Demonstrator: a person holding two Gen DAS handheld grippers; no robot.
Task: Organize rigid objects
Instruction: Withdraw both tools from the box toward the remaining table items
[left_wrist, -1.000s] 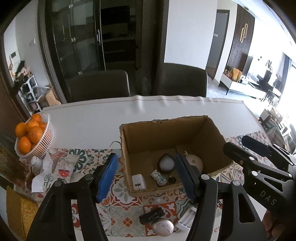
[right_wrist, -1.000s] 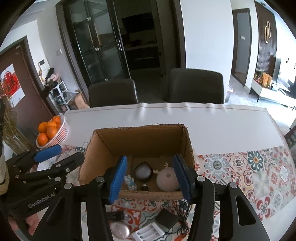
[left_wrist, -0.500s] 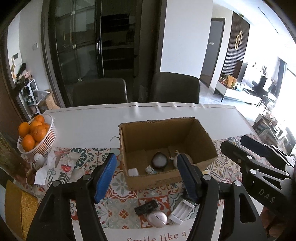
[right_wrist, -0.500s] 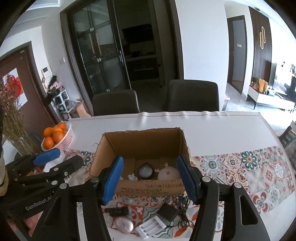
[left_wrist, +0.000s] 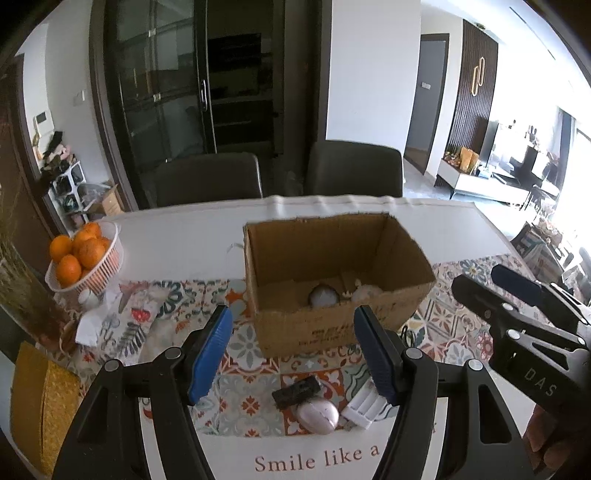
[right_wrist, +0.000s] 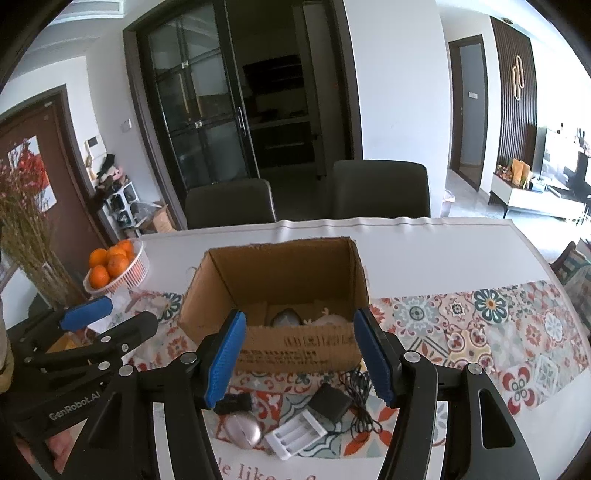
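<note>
An open cardboard box (left_wrist: 332, 325) (right_wrist: 295, 347) stands on the patterned runner and holds a dark round object (left_wrist: 323, 295) and a pale round one (right_wrist: 328, 319). In front of it lie a small black device (left_wrist: 297, 391) (right_wrist: 234, 402), a silver mouse (left_wrist: 318, 415) (right_wrist: 243, 430), a white battery holder (left_wrist: 364, 404) (right_wrist: 295, 432) and a black adapter with cord (right_wrist: 330, 402). My left gripper (left_wrist: 295, 354) is open and empty above these items. My right gripper (right_wrist: 299, 358) is open and empty, just short of the box front.
A white basket of oranges (left_wrist: 83, 258) (right_wrist: 118, 267) stands at the left with crumpled paper (left_wrist: 96, 317) beside it. Dried flowers (right_wrist: 26, 221) stand at the far left. Two dark chairs (left_wrist: 207, 181) face the table's far edge.
Both grippers have pulled back and up from over the box. The box now looks smaller and farther, and the items in front of it show fully. Both stay open.
</note>
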